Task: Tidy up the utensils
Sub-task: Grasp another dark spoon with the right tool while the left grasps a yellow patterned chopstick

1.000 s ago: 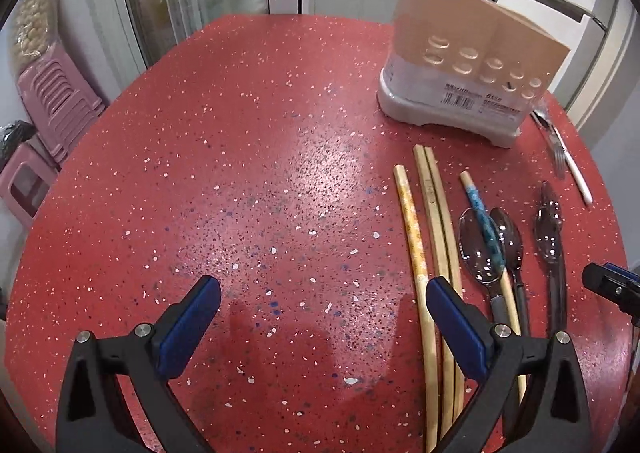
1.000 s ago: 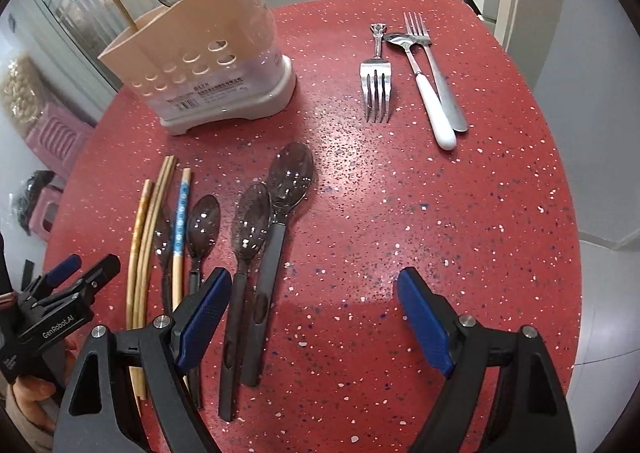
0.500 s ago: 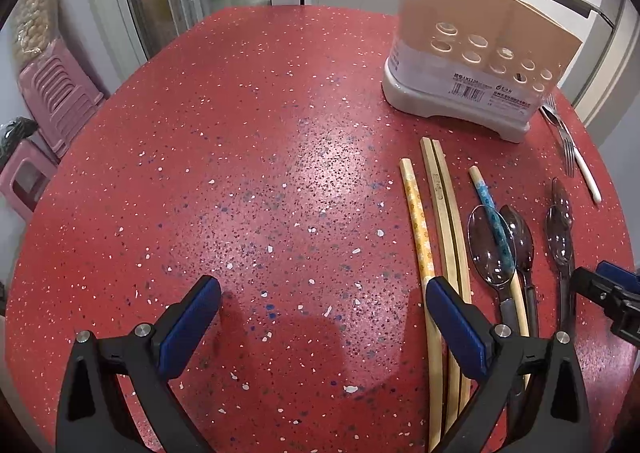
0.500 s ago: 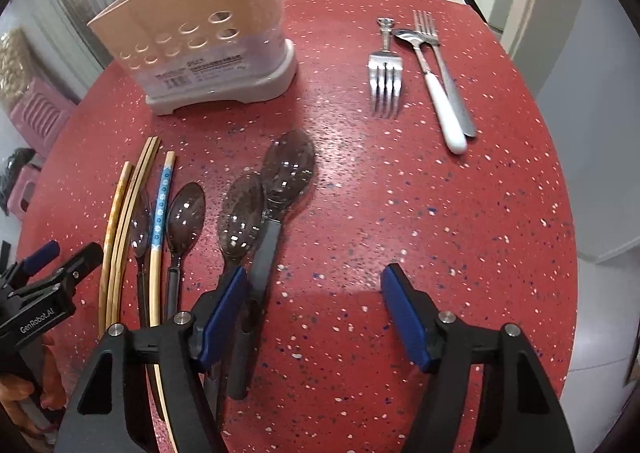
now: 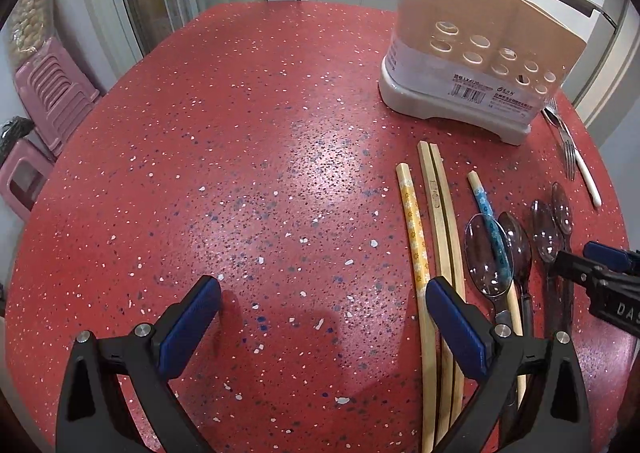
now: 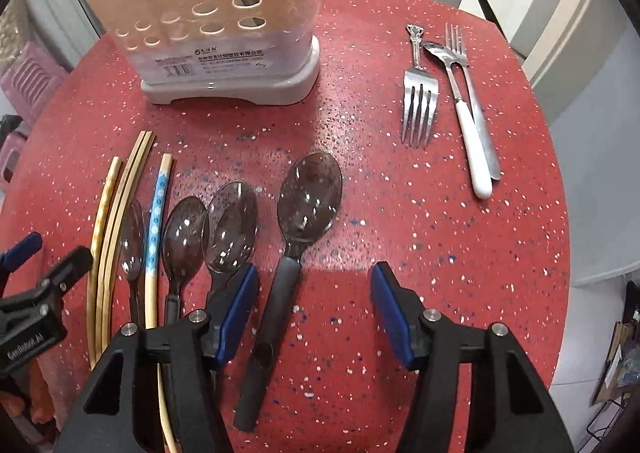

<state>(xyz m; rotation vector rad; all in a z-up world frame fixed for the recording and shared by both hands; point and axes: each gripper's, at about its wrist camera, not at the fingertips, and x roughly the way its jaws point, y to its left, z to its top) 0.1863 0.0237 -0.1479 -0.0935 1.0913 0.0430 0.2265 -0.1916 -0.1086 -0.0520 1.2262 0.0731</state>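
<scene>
Hovering low over the red speckled tabletop (image 6: 460, 237) with the right gripper (image 6: 314, 311), jaws partway apart and just been closing in, blue pads (image 6: 240, 309) straddling the dark handle of the biggest smoky translucent plastic spoon (image 6: 308, 197) but not pressing on it yet. Sitting wide open off to the side with the left gripper (image 5: 322, 327), nothing between its pads, its right pad hanging over the chopsticks. Counting four smoky plastic spoons lying side by side, bowls pointing toward the beige perforated plastic utensil holder (image 6: 216, 13) on its grey base. Counting four chopsticks too: one yellow-patterned chopstick (image 5: 414, 229), a plain bamboo pair (image 5: 440, 209) touching each other, and one blue-patterned chopstick (image 5: 486, 211) running under a spoon bowl. Seeing two silver metal forks (image 6: 418, 105) and one white-handled metal spoon (image 6: 466, 109) well apart on the far right, beside each other.
</scene>
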